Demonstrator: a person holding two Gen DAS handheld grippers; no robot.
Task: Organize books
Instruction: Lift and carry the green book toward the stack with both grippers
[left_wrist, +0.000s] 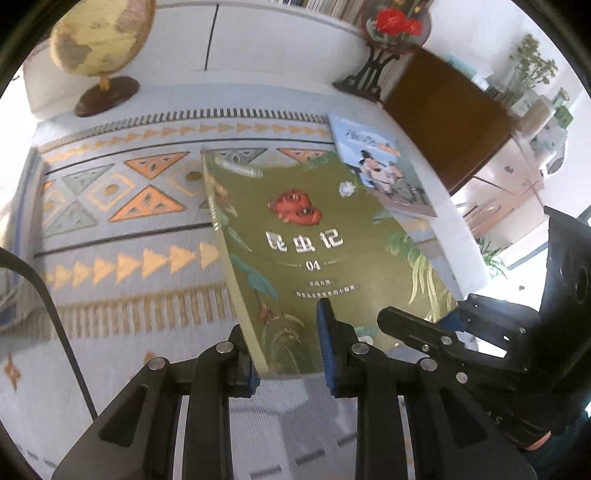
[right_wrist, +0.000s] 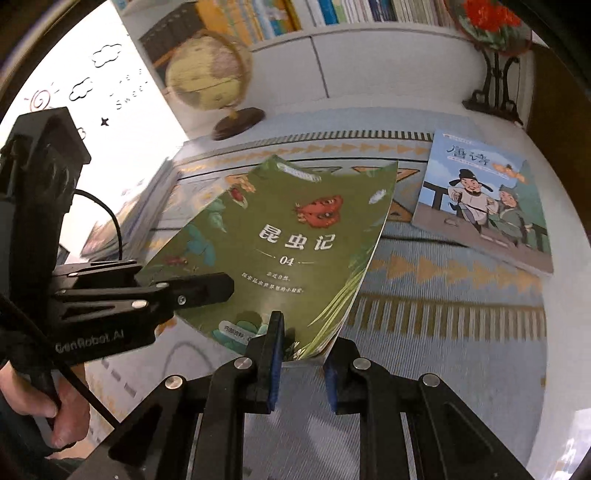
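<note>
A green book (left_wrist: 306, 236) with white Chinese title and "04" is lifted, tilted, above the patterned tablecloth (left_wrist: 129, 221). My left gripper (left_wrist: 288, 354) is shut on its near left edge, blue pads on both faces. My right gripper (left_wrist: 424, 325) clamps the book's right edge. In the right wrist view the same green book (right_wrist: 288, 236) has its near corner pinched in my right gripper (right_wrist: 303, 347), and my left gripper (right_wrist: 221, 286) is shut on the book's left side. A blue illustrated book (right_wrist: 480, 199) lies flat on the cloth to the right, also the blue book (left_wrist: 380, 162) behind the green one.
A globe (right_wrist: 207, 74) on a wooden base stands at the back left of the table. A red flower ornament on a black stand (right_wrist: 491, 22) is at the back right. Shelves of books (right_wrist: 351, 9) run behind. A person's hand (right_wrist: 62, 417) grips the left handle.
</note>
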